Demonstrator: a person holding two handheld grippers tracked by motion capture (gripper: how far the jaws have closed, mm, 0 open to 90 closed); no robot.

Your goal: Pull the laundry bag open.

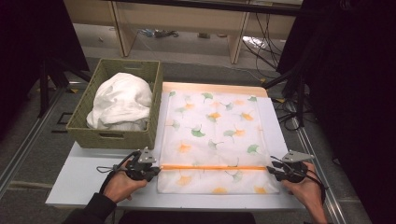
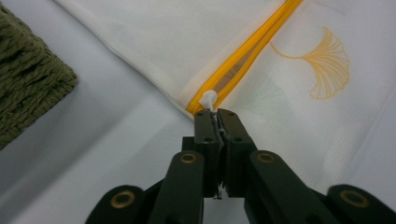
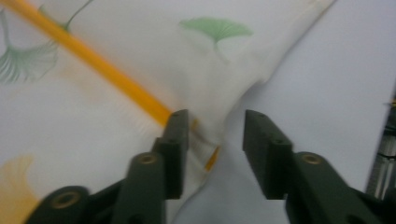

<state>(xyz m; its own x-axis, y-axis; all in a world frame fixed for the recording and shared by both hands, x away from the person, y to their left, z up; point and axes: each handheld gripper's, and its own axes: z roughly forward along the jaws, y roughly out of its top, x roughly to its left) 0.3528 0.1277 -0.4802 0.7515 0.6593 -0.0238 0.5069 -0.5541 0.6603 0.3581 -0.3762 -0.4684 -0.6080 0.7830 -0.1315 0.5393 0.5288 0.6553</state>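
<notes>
**Unzipping the mesh laundry bag: keep the pull pinched, keep the far end anchored**

Working along the lower part of the high view, we have the ginkgo-print mesh laundry bag [image 1: 217, 140] lying flat on the white table [image 1: 79, 179], just right of the woven basket [image 1: 116, 105] that holds white laundry [image 1: 121, 100]. Its orange zipper [image 1: 215, 167] runs across the bag between our two tools.

In the left gripper view, the left gripper [image 2: 216, 114] sits at bottom centre with its jaws all but closed on the small white zipper pull [image 2: 208, 99], at the zipper's end by the bag's corner. In the right gripper view, the right gripper [image 3: 214, 126] has its jaws parted, with bunched fabric of the bag's other corner lying between them; the pads do not look to be pressing on it, so we judge that end unheld for now.

To do this well, we should clamp the right jaws on that corner first, so the bag cannot slide. Then we draw the pull straight along the zipper line, low and level, not upward, since the tab is small and could slip from the pads. Mesh puckering ahead of the slider would be our cue to pause and retension.
</notes>
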